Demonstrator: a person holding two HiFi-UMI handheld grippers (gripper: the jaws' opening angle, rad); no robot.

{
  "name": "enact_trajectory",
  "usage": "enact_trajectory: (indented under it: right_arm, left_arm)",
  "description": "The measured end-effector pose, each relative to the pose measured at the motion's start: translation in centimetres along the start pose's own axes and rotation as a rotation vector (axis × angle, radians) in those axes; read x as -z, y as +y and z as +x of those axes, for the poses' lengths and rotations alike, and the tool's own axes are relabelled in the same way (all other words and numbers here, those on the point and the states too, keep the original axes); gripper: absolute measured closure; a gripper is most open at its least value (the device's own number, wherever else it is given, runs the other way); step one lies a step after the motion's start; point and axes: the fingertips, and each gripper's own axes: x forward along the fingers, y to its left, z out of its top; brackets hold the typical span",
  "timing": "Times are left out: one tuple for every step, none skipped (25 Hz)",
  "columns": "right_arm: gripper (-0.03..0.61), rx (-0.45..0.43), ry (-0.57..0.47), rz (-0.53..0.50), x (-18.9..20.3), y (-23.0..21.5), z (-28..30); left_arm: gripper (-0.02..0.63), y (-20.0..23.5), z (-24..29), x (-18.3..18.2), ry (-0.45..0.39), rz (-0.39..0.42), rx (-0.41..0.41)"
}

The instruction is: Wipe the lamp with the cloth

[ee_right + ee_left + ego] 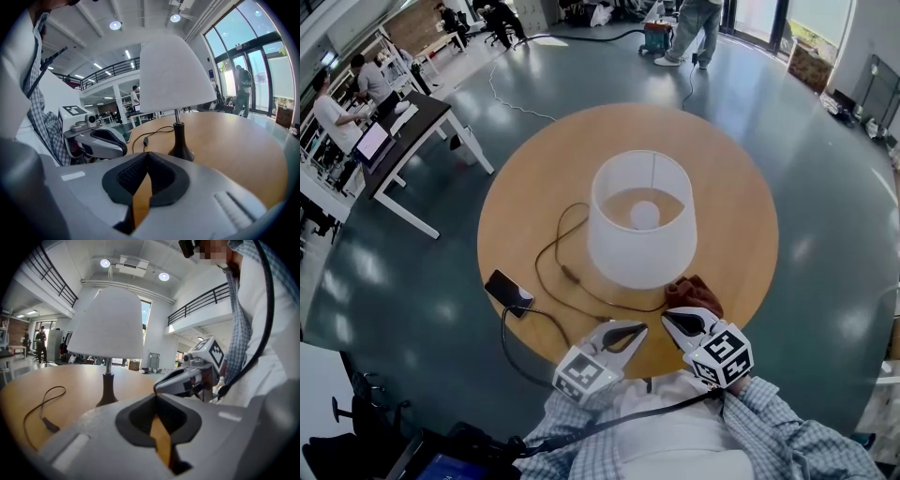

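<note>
The lamp (639, 230) stands upright near the middle of the round tabletop (534, 178), with a wide white shade (107, 324) carried on a thin stem above a small dark base (182, 149). Judged top-heavy and light: the shade looks thin and easily dented, and sideways wiping pressure could rock or slide the whole unit. Best steadied low, at the stem or base, with strokes on the shade kept gentle. The cloth (694, 289), reddish-brown and crumpled, lies on the tabletop at the near right of the lamp, just beside the shade's edge as seen from above. Judged soft, limp and light; a raised fold at its near side offers the easiest pinch. The right tongs (673, 320) sit just near of the cloth, clenched on nothing. The left tongs (636, 330), beside them to the left, are likewise clenched and empty. A dark cord (553, 262) loops across the tabletop left of the lamp, and a phone (508, 292) rests at the near left edge; the cord could snag if the lamp shifts.
</note>
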Motion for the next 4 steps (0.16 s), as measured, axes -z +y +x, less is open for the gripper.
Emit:
enact_trajectory:
  right_arm:
    - [0.574,0.000,0.002,0.000,0.02,0.02,0.01]
    - [0.575,0.000,0.003,0.000,0.02,0.05,-0.01]
    - [0.574,0.000,0.004,0.000,0.00,0.09,-0.04]
    - [0.575,0.000,0.005,0.000,-0.02,0.13,-0.07]
  left_arm:
    - [0.609,-0.02,-0.02,0.00,0.000,0.000,0.001]
    - [0.609,-0.04,-0.06,-0.04,0.000,-0.001,0.001]
    - [0.609,-0.07,-0.11,-0.10,-0.001,-0.001,0.002]
    - [0.609,-0.10,-0.16,-0.16,-0.001,-0.001,0.002]
